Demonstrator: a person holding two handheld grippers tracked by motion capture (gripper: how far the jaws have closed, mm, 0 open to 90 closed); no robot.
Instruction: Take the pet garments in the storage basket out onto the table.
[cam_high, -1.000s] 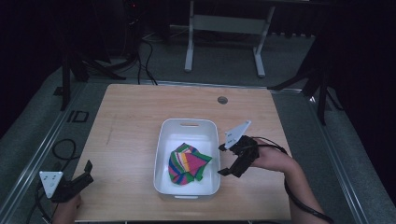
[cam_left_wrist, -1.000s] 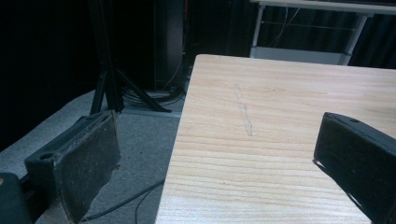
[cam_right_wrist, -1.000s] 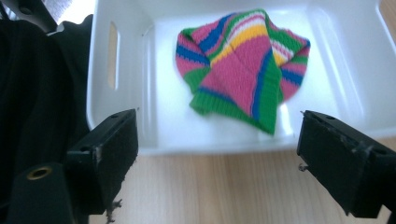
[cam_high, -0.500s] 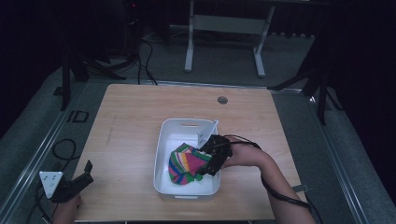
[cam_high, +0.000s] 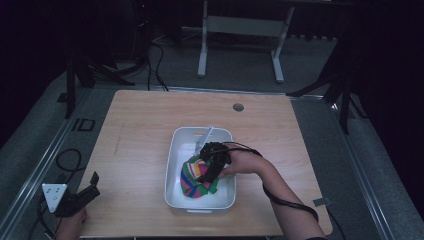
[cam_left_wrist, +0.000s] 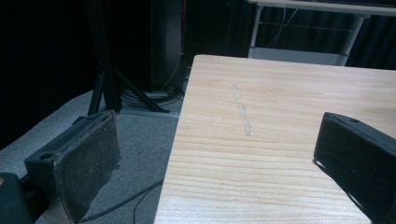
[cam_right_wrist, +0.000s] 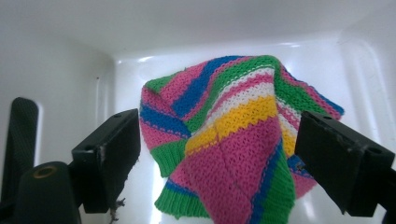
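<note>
One striped cloth (cam_right_wrist: 233, 154) in white tub (cam_high: 175, 165)

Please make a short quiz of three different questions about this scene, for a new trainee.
1. True or false: the striped knitted cloth lies inside the white tub.
2. Which hand-held gripper is over the tub? A) left B) right
3. Fill in: the left hand-held gripper is near the table's front-left ____.

Key: 1 true. 2 B, the right hand-held gripper, its jaws open either side of the cloth. 3 corner.
</note>
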